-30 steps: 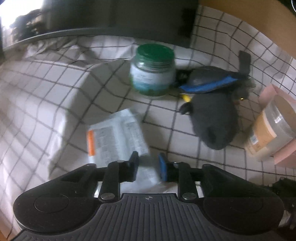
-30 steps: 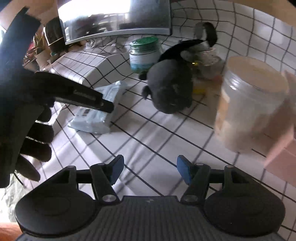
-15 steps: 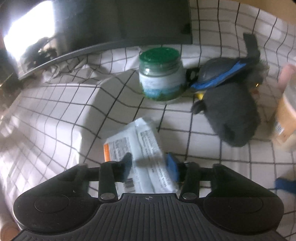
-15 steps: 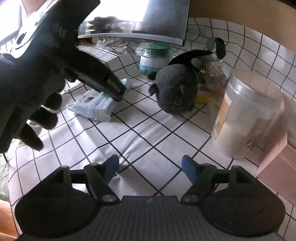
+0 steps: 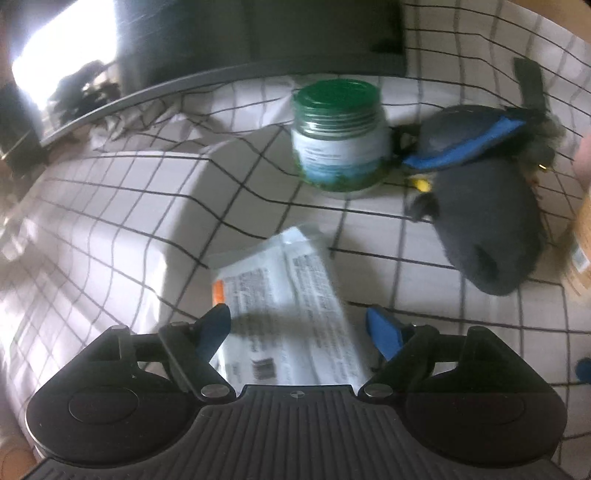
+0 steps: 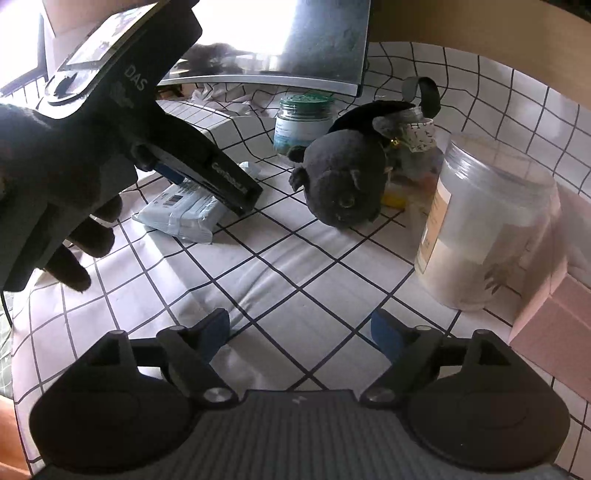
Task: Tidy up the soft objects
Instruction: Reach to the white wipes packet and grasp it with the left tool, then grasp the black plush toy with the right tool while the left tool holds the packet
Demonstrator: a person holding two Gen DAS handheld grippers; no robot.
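Observation:
A pale blue wipes pack [image 5: 284, 295] [image 6: 184, 214] lies flat on the checked cloth. My left gripper [image 5: 299, 325] hovers just above it; its jaws are opening wide, the pack lies below and between them, and the pads do not press on it. In the right wrist view a gloved hand [image 6: 48, 192] holds that left gripper over the pack. A dark grey plush toy [image 5: 487, 221] [image 6: 343, 177] with a blue band lies to the pack's right. My right gripper [image 6: 299, 328] is over bare cloth, jaws opening, nothing between them.
A green-lidded jar [image 5: 340, 136] [image 6: 303, 118] stands behind the pack, beside the plush. A large clear jar [image 6: 484, 229] and a pink box [image 6: 554, 325] stand at the right. A dark monitor [image 5: 258, 33] stands along the back edge. A raised block under the cloth [image 5: 110, 206] sits left of the pack.
Both grippers' jaws have spread apart, the left from narrow to wide. The left gripper tilted, so the pack now shows between its fingers. The gloved hand rose in the right wrist view.

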